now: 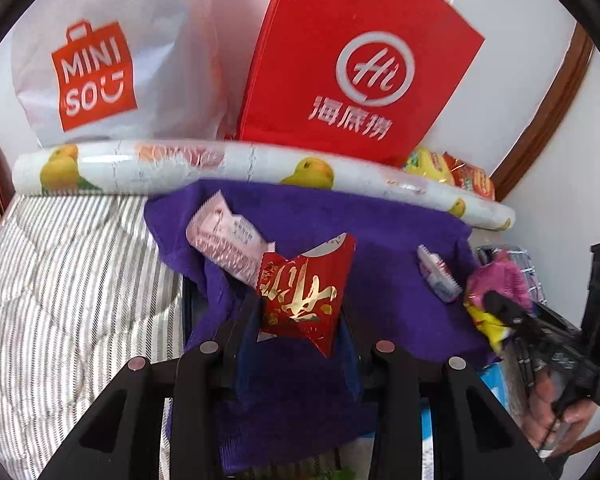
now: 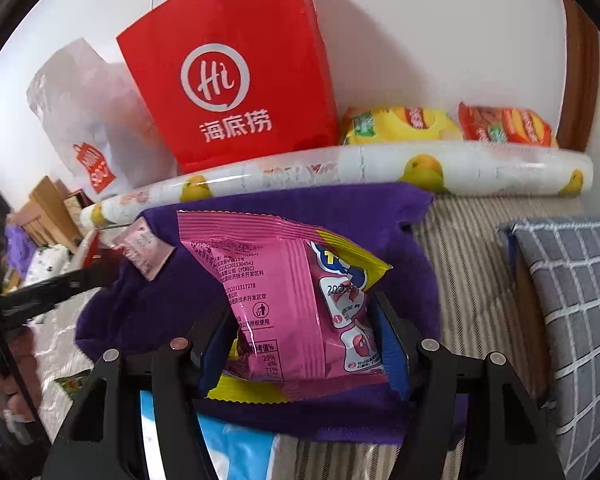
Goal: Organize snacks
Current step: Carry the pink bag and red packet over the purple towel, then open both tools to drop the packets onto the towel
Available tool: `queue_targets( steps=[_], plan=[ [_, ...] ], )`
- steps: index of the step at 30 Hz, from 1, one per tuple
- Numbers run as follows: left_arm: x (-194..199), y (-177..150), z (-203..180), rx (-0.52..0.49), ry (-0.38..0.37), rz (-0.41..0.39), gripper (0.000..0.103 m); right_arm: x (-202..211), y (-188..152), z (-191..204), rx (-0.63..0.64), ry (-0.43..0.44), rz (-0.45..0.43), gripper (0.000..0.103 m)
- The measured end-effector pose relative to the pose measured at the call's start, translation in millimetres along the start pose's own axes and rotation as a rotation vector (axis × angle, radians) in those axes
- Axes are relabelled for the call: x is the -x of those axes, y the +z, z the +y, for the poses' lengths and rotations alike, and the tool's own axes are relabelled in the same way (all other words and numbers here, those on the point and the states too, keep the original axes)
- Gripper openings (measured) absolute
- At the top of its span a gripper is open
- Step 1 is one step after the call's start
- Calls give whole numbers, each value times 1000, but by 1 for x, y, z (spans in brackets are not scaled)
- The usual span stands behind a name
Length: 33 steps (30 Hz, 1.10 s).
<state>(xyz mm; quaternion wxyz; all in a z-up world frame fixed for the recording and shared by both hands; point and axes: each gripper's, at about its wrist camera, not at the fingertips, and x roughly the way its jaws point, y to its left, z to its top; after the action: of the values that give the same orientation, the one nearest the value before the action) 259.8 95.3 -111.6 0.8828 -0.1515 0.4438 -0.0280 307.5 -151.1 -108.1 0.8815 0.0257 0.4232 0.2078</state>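
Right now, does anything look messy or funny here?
Yes. The purple fuzzy towel lies rumpled, with a pale pink snack packet lying askew on it. A small white wrapper lies apart near its edge. Nothing looks spilled or torn.

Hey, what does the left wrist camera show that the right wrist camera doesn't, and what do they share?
Only the left wrist view: the left tool gripping a red packet, and a small wrapped sweet on the cloth.

Only the right wrist view: a checked cushion.

Both: the purple cloth, the red bag, the fruit-print roll, and the pink packet in the right tool.
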Motion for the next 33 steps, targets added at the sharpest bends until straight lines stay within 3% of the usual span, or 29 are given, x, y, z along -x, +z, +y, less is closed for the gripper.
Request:
queue_targets(
  steps=[9, 12, 23, 27, 33],
  plan=[
    [-5, -13, 2, -18, 35, 29, 35, -14, -8, -12, -44, -26, 39, 64],
    [-3, -14, 2, -19, 37, 29, 35, -19, -10, -9, -26, -67, 43, 64],
    [-10, -12, 8, -4, 29, 70, 36, -30, -13, -3, -2, -92, 43, 66],
    [-10, -13, 10, 4, 20, 73, 36, -28, -11, -5, -24, -46, 33, 74],
    [-14, -13, 16, 21, -5, 96, 36, -20, -10, -1, -5, -40, 5, 76]
  ],
)
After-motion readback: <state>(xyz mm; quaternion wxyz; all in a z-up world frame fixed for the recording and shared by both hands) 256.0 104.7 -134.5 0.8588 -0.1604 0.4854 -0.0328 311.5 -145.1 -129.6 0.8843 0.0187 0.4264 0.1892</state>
